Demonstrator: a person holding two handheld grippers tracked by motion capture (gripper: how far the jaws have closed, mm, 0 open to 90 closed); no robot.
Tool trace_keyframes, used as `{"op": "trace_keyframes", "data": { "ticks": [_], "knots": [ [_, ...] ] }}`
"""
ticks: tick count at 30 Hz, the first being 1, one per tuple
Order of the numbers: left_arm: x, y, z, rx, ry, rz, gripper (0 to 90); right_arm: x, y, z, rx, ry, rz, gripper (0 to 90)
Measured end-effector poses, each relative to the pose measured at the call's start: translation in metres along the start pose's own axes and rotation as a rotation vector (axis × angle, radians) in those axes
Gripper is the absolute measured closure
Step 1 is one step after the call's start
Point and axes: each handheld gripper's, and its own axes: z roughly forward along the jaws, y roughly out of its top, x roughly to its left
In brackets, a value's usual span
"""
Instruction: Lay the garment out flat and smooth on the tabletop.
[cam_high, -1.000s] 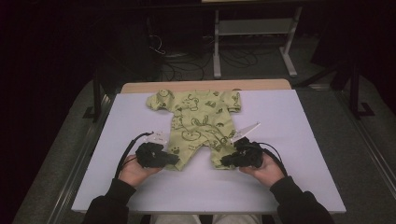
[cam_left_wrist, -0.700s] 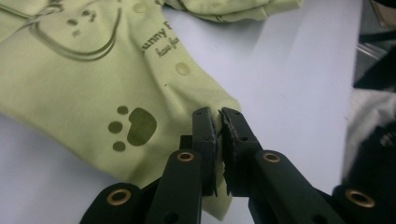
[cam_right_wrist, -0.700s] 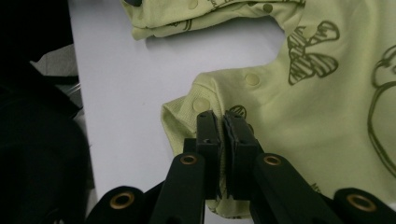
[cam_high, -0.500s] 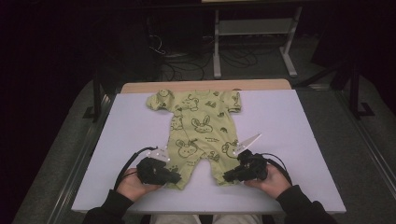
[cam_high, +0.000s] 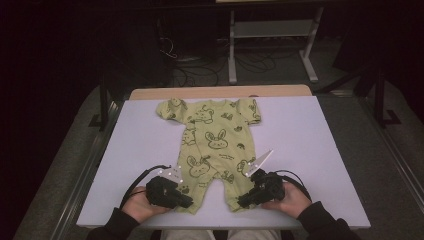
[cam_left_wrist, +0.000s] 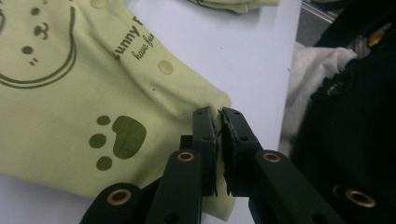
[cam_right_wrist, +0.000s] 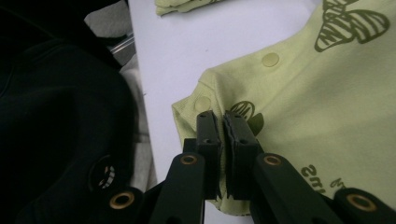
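Room: dark, with a metal stand (cam_high: 272, 37) and cables on the floor beyond the desk.
Desk (cam_high: 325, 150): pale top; a wooden strip shows along the far edge.
Baby suit (cam_high: 215, 145): light green with rabbit, paw and bee prints, lying flat and spread out, sleeves at the far end and both leg ends at the near edge, one at each gripper.
Left gripper (cam_left_wrist: 218, 122): clenched on the edge of the baby suit's leg end; the cloth is pinched between the jaws, with a paw print just to their left and a snap button a little beyond them.
Right gripper (cam_right_wrist: 222, 122): clenched on the other leg end; cloth sits between the jaws, with a snap button just beyond and to their left and a bee print further ahead to the right.
Hands: the left hand (cam_high: 137, 202) and right hand (cam_high: 290, 196) each hold a gripper at the near edge of the desk, well apart, with the suit's crotch gap between them.
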Motion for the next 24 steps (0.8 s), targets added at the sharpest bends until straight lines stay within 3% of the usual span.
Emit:
{"op": "trace_keyframes", "data": {
  "ticks": [9, 12, 18, 24],
  "knots": [
    [0.001, -0.001, 0.002, 0.01, -0.042, 0.001, 82.1, 0.001, -0.001, 0.003, 0.036, 0.028, -0.013, 84.4],
    [0.005, -0.002, -0.001, -0.015, -0.038, 0.001, 71.5, 0.001, -0.001, 0.004, 0.051, 0.033, -0.017, 82.5],
    [0.031, -0.006, -0.011, -0.133, -0.037, -0.088, 45.6, -0.001, 0.003, 0.001, 0.047, 0.005, -0.027, 53.9],
    [0.047, -0.002, -0.022, -0.237, 0.018, -0.135, 26.9, -0.009, 0.009, -0.006, -0.006, -0.022, -0.007, 32.1]
  ]
}}
